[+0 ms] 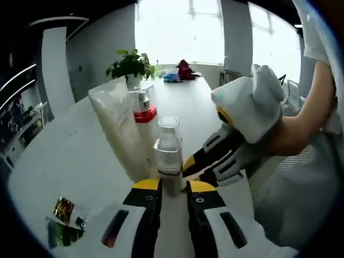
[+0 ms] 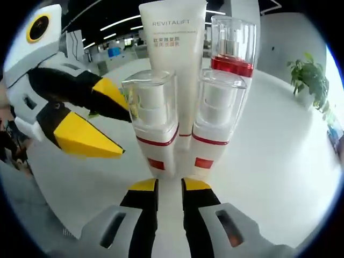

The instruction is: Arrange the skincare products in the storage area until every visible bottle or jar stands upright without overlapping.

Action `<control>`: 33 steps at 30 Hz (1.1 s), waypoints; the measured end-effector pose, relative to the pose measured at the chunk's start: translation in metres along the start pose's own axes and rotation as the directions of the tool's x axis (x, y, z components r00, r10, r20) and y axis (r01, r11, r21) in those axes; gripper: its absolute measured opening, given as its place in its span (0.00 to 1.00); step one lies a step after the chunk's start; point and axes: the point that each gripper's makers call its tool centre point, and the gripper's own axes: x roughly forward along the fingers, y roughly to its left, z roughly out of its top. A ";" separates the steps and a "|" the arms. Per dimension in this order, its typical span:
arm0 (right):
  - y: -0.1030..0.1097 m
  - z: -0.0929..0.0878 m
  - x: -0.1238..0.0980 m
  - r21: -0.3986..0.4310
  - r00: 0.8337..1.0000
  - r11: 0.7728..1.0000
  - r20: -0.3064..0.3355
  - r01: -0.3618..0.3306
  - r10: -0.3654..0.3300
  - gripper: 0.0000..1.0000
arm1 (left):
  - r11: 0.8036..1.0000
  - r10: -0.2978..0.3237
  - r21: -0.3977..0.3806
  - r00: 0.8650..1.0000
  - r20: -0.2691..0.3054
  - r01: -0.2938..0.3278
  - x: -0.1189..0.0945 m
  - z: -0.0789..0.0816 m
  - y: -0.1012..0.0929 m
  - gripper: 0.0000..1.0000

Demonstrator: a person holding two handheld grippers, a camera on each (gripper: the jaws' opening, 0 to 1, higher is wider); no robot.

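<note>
On the white table (image 1: pixel 64 156) stands an upright cluster. Two clear-capped pump bottles with red bands (image 2: pixel 155 129) (image 2: pixel 217 121) stand side by side, with a white REVITALIFT tube (image 2: pixel 174 64) and a red-collared bottle (image 2: pixel 232 48) behind them. In the left gripper view the pump bottles line up, one (image 1: pixel 168 150) in front of the other (image 1: pixel 168 122), the tube (image 1: pixel 121 129) to their left. My left gripper (image 1: pixel 173 185) (image 2: pixel 124 131) is open, tips at the nearer bottle's base. My right gripper (image 2: pixel 169 185) (image 1: pixel 193 171) is narrowly open just short of both bottles, holding nothing.
A potted plant (image 1: pixel 130 64) (image 2: pixel 310 75) stands further along the table, with small items (image 1: pixel 180 72) at its far end. A foil sachet (image 1: pixel 64 212) lies left of my left jaws. A person's arm (image 1: pixel 306 123) and a mesh chair (image 1: pixel 290 183) are on the right.
</note>
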 end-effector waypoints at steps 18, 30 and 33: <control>-0.004 0.005 0.004 0.038 1.000 0.999 0.004 0.008 -0.008 0.15 | 0.999 0.005 -0.051 1.000 -0.021 -0.006 0.017 -0.017 0.012 0.09; -0.002 0.005 -0.010 0.038 1.000 0.999 0.000 0.000 0.000 0.20 | 0.986 0.027 -0.165 1.000 -0.011 -0.029 -0.003 -0.021 0.007 0.21; 0.002 0.007 -0.013 0.033 1.000 0.999 0.003 -0.005 0.005 0.24 | 0.982 0.048 -0.181 0.999 -0.016 -0.050 -0.011 -0.023 0.007 0.23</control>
